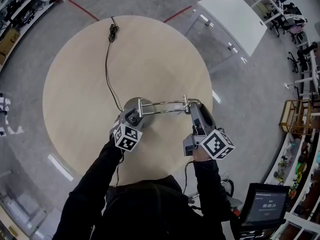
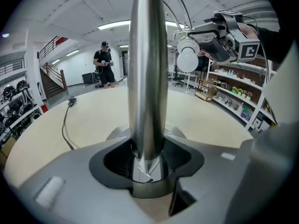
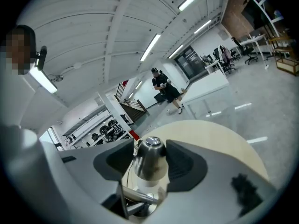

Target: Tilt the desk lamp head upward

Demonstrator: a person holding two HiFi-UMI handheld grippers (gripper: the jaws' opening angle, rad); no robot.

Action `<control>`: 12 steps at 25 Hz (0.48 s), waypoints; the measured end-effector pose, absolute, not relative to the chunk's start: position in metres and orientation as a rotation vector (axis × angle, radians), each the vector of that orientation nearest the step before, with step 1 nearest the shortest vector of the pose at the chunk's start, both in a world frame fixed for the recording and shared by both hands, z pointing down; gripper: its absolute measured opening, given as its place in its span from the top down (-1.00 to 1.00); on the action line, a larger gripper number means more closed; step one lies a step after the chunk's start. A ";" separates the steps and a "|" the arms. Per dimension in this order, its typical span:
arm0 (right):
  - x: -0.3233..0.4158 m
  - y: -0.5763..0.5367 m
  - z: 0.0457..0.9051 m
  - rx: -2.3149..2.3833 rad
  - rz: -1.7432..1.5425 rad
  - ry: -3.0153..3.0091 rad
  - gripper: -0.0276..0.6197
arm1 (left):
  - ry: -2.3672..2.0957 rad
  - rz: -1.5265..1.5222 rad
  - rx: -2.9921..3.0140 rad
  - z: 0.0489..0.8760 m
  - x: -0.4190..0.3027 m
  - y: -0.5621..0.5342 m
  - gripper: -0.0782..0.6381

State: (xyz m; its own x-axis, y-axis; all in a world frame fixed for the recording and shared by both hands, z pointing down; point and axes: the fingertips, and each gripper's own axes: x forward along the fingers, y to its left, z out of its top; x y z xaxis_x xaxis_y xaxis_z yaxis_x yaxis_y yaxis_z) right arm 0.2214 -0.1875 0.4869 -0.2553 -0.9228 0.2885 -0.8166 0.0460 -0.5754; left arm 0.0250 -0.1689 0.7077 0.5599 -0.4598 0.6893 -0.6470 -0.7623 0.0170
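A chrome desk lamp stands on the round beige table, its round base near the front. My left gripper is shut on the lamp's upright post just above the base. Two thin chrome arm rods run right to the lamp head. My right gripper is shut on that head, whose chrome cap sits between the dark pads. In the left gripper view the head's white bulb faces me, with the right gripper behind it.
The lamp's black cord trails across the table to its far edge. A white table stands at the back right, shelves line the right side, and a monitor is at the lower right. A person stands far off.
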 end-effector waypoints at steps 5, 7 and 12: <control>0.222 -0.191 0.494 -1.800 -1.005 2.143 0.23 | -0.924 0.903 2.511 0.689 0.024 -0.174 0.09; 0.223 -0.192 0.495 -1.797 -1.011 2.138 0.23 | -1.020 0.753 2.565 0.647 0.022 -0.182 0.08; 0.226 -0.195 0.496 -1.807 -1.008 2.131 0.23 | -1.082 0.598 2.789 0.569 0.035 -0.177 0.11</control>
State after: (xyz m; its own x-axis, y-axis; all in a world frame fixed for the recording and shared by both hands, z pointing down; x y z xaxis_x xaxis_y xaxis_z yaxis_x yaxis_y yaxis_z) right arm 0.2261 -0.1946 0.4962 -0.2507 -0.9243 0.2877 -0.8085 0.0365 -0.5874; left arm 0.0349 -0.1769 0.5687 0.6721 -0.6296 0.3898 -0.6653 -0.7446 -0.0555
